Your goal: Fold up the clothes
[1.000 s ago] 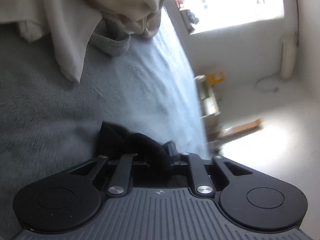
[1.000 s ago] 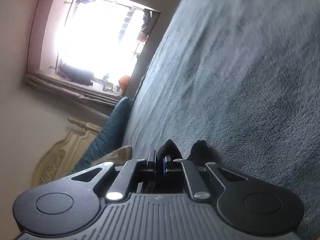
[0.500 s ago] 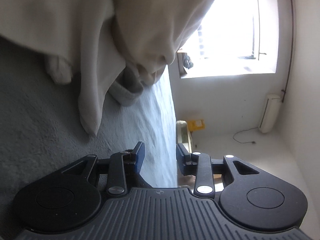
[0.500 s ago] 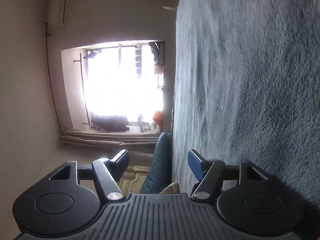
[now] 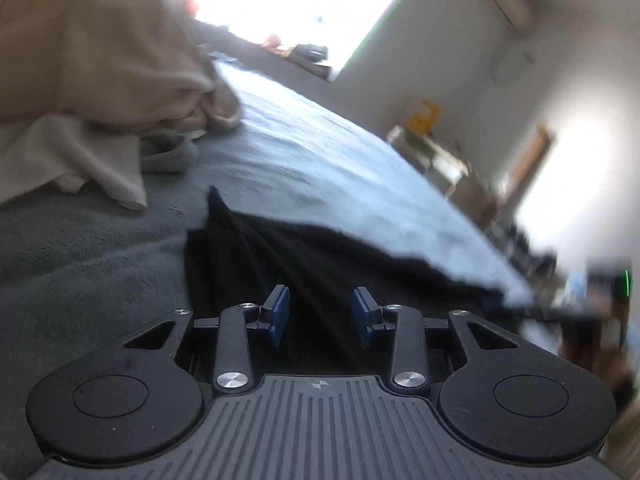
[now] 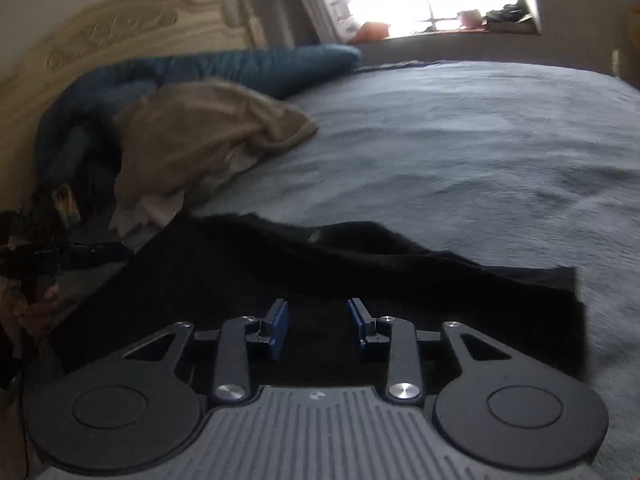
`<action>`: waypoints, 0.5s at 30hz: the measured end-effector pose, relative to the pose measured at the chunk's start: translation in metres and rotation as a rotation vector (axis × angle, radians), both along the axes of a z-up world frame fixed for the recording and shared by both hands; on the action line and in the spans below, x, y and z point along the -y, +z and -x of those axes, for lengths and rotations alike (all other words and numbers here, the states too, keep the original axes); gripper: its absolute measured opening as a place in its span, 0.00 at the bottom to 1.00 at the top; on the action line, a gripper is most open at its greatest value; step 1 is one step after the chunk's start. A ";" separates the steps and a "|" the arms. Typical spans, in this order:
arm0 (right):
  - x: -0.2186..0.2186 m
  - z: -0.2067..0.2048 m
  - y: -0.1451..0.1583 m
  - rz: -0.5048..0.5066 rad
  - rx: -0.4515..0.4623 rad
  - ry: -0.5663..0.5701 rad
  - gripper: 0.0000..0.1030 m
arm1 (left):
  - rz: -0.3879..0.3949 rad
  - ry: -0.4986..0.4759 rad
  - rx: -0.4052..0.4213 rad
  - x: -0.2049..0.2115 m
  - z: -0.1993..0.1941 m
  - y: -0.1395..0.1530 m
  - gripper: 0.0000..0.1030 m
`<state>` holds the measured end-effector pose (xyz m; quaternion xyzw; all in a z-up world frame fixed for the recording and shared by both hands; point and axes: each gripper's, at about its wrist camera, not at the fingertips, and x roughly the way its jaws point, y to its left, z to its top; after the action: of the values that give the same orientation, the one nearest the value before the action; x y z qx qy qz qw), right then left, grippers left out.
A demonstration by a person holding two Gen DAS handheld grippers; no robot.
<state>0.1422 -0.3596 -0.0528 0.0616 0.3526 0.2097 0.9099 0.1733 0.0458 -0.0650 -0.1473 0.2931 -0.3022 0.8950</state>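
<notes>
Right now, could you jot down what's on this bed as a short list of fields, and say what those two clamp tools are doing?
surface: grey fleece blanket covering the bed
main item: black cloth garment lying spread and creased on the blanket
other clothes: beige crumpled garments heaped beyond it
bedding: dark teal pillow by the carved headboard
left gripper: jaws apart over the black garment, gripping nothing
right gripper: jaws apart, just been closing, gripping nothing

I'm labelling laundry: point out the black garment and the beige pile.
black garment (image 6: 248, 280), right wrist view, on its flat middle.
beige pile (image 5: 92, 52), left wrist view, on its upper bulk.
</notes>
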 end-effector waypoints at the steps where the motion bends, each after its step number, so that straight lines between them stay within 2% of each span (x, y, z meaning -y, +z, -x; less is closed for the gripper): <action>1: -0.009 -0.012 -0.002 0.028 -0.027 0.018 0.31 | -0.042 -0.009 0.017 0.005 0.005 -0.004 0.34; 3: -0.017 -0.043 -0.010 0.097 -0.074 0.000 0.29 | -0.109 -0.011 0.022 0.011 0.013 -0.018 0.33; 4: -0.018 -0.059 -0.014 0.119 -0.094 -0.023 0.27 | -0.113 -0.007 0.027 0.011 0.015 -0.022 0.33; 5: -0.012 -0.074 -0.017 0.104 -0.101 -0.058 0.24 | -0.101 -0.006 0.029 0.010 0.015 -0.021 0.33; 9: 0.020 -0.112 -0.019 0.005 -0.038 -0.237 0.24 | -0.028 -0.010 0.004 0.003 0.007 -0.024 0.33; 12: 0.054 -0.106 -0.018 -0.134 -0.044 -0.394 0.28 | 0.039 -0.014 -0.027 -0.001 -0.001 -0.027 0.33; 15: 0.086 -0.070 -0.007 -0.274 -0.044 -0.476 0.28 | 0.100 -0.016 -0.050 -0.008 -0.006 -0.028 0.34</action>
<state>0.2121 -0.4460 -0.0601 0.2697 0.3161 0.0343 0.9089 0.1792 0.0539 -0.0928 -0.1971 0.3012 -0.3196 0.8765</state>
